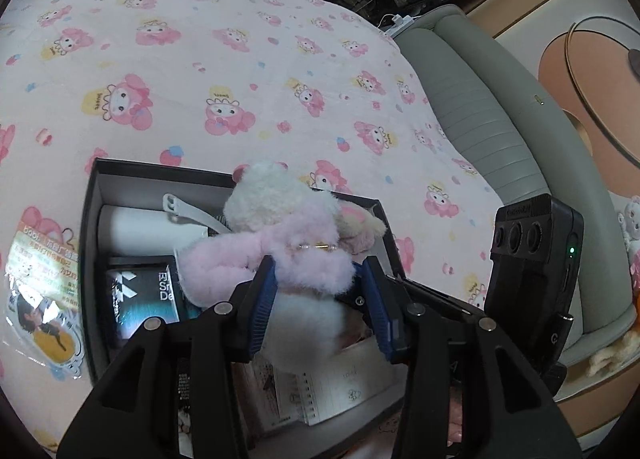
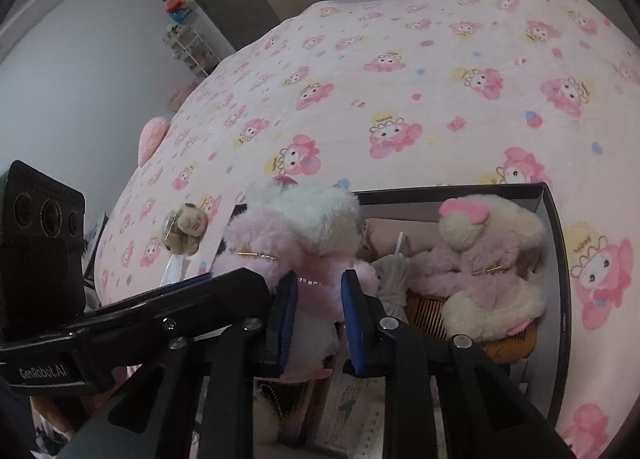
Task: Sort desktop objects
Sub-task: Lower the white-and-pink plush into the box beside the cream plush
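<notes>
Two pairs of blue-padded jaws grip one fluffy pink-and-white plush toy (image 1: 280, 255) between them. The left gripper (image 1: 322, 305) has its jaws partly closed, the pads pressing into the toy's pink middle from either side. The right gripper (image 2: 318, 319) is clenched on the same toy's (image 2: 298, 243) lower body, its jaws narrower, fur bulging between the pads. The toy hangs upright above the near part of an open black cardboard box (image 1: 90, 219), which sits on a bed covered by a pink blanket printed with cartoon rabbits (image 1: 200, 59).

Inside the box, a second pink-and-cream plush toy with a pink bow (image 2: 486, 263) lies on a wooden comb (image 2: 430, 317) at the right end; a grey coiled cord (image 2: 392, 279) lies between the two toys. Toward the box's left end sits a dark printed packet (image 1: 142, 295), with spiral-bound paper (image 1: 340, 391) under the jaws. Left of the box, on the blanket, lie a glossy printed card (image 1: 42, 295) and a small brown plush charm (image 2: 188, 229).
</notes>
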A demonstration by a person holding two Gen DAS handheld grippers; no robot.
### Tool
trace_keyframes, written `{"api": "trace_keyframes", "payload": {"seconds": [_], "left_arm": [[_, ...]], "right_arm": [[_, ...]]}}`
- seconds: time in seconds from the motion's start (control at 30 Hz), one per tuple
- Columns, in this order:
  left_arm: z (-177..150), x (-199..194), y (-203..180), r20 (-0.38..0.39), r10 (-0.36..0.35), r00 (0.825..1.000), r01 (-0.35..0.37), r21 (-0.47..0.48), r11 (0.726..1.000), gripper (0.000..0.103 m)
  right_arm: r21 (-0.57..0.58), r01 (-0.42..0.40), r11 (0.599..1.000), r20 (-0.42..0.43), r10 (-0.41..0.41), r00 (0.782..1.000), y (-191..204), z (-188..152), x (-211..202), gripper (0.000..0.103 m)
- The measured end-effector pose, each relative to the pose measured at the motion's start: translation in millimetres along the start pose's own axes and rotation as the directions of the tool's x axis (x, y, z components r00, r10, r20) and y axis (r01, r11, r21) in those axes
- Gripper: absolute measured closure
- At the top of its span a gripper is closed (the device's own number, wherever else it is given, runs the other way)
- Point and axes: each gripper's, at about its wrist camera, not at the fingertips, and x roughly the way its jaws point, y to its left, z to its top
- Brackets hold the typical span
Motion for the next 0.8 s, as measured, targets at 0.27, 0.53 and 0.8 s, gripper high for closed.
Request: {"api": "trace_keyframes", "payload": {"seconds": [0.27, 0.53, 0.8], "left_arm": [[2.2, 24.7, 22.7, -0.052, 0.048, 0.997, -0.051, -0.061, 0.997, 0.06], [-33.9, 0.1, 26.1, -0.066, 0.256, 0.964, -0.258, -0.026, 0.966, 0.06], [-27.5, 34.7, 21.7, -0.132, 0.283, 0.95, -0.285, 0.002, 0.958, 0.057]], "right_arm": [[0.09, 0.237, 0.967, 0.066, -0.244, 0.968, -48.5, 1.8, -6.2, 0.083], [0.104, 0.09, 0.99, -0.035, -0.087, 0.996, -48.1, -14.1, -25.3, 0.083], [-0.001, 0.191, 0.982, -0.122, -0.189, 0.974, -20.6, -28.8, 22.2, 0.083]]}}
